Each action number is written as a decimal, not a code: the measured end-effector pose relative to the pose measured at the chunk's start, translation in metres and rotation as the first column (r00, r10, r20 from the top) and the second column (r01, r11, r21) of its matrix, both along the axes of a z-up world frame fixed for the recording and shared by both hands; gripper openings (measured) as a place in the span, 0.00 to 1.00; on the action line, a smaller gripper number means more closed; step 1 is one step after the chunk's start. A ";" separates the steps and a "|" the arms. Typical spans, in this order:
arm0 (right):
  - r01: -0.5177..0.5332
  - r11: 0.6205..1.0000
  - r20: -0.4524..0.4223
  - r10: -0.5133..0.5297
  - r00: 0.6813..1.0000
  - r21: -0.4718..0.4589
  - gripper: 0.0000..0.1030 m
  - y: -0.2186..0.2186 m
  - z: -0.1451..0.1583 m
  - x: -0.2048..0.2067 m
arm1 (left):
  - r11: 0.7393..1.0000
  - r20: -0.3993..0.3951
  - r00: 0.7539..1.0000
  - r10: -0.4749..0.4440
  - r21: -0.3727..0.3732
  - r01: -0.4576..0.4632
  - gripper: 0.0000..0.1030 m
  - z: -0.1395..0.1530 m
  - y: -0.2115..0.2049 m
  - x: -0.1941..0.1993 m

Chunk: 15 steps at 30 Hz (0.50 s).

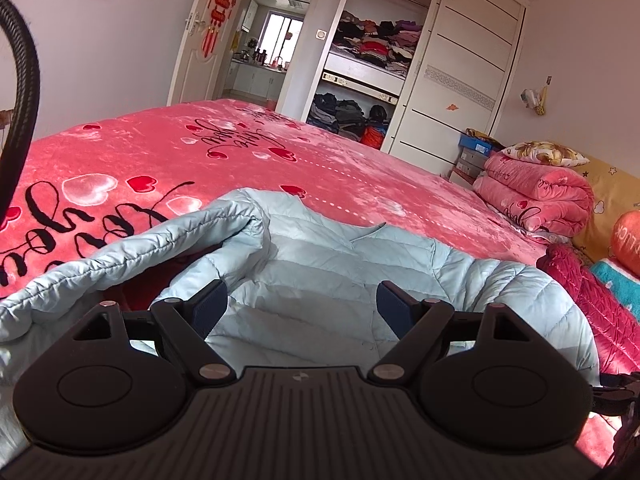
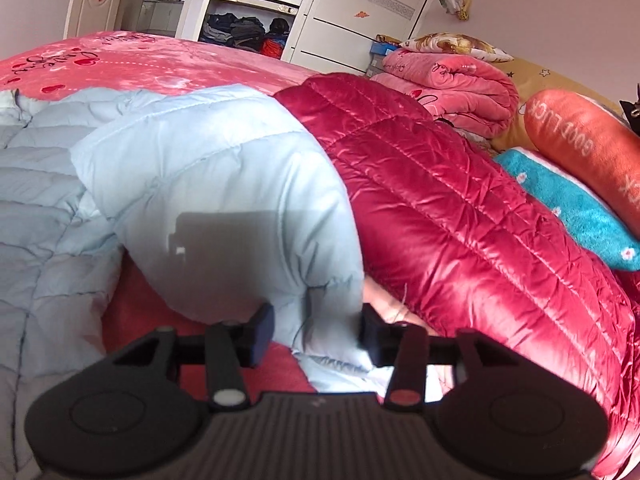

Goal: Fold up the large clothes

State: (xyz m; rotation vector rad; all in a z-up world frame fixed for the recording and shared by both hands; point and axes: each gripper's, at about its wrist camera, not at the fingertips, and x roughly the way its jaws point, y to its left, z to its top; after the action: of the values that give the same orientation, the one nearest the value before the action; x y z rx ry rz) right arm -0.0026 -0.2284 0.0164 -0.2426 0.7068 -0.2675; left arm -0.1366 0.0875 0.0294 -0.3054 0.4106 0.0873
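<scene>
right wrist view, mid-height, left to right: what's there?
Light blue down jacket → its folded-over sleeve → dark red quilted jacket → teal plush blanket → orange "GOOD LUCK" pillow.

Bright daylight, perhaps from behind; claw shadow on jacket, fisheye-bent edges.

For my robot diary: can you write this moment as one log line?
step: folding blue jacket | left gripper: open above it | right gripper: open around sleeve | red jacket: beside
</scene>
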 end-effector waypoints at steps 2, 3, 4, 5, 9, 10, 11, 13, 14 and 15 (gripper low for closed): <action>-0.020 1.000 0.027 0.020 0.999 -0.007 0.64 0.010 0.008 -0.012 | 0.999 0.020 0.999 0.028 0.015 -0.028 0.97 0.004 0.004 -0.007; -0.035 0.999 0.042 0.035 0.998 -0.010 0.66 0.016 0.014 -0.020 | 0.998 0.039 0.998 0.054 0.032 -0.055 0.97 0.007 0.006 -0.012; -0.044 0.999 0.054 0.044 0.998 -0.010 0.71 0.021 0.018 -0.028 | 0.996 0.056 0.995 0.078 0.046 -0.080 0.97 0.009 0.008 -0.017; -0.050 0.999 0.067 0.050 0.996 -0.006 0.77 0.026 0.022 -0.035 | 0.992 0.075 0.991 0.109 0.059 -0.113 0.97 0.013 0.012 -0.023; -0.109 0.994 0.107 0.107 0.989 0.014 0.83 0.047 0.037 -0.061 | 0.965 0.091 0.962 0.258 0.021 -0.261 0.97 0.022 0.026 -0.044; -0.126 0.992 0.112 0.123 0.986 0.021 0.84 0.053 0.040 -0.066 | 0.963 0.090 0.959 0.269 -0.022 -0.269 0.97 0.021 0.031 -0.048; -0.144 0.989 0.117 0.139 0.983 0.033 0.84 0.059 0.043 -0.070 | 0.960 0.081 0.957 0.278 -0.072 -0.272 0.97 0.019 0.036 -0.051; -0.173 0.983 0.120 0.165 0.979 0.059 0.85 0.070 0.047 -0.077 | 0.947 0.052 0.952 0.300 -0.139 -0.291 0.95 0.014 0.045 -0.054; -0.190 0.979 0.117 0.181 0.977 0.071 0.85 0.076 0.048 -0.079 | 0.939 0.041 0.948 0.314 -0.163 -0.304 0.94 0.011 0.049 -0.055; -0.208 0.975 0.113 0.199 0.974 0.080 0.85 0.083 0.049 -0.082 | 0.928 0.030 0.943 0.332 -0.187 -0.321 0.92 0.009 0.054 -0.057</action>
State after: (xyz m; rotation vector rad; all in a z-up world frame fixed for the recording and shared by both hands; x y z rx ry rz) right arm -0.0842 -0.1450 0.0659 -0.2110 0.5841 -0.0510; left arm -0.1934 0.1412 0.0388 -0.5532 0.3032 0.3684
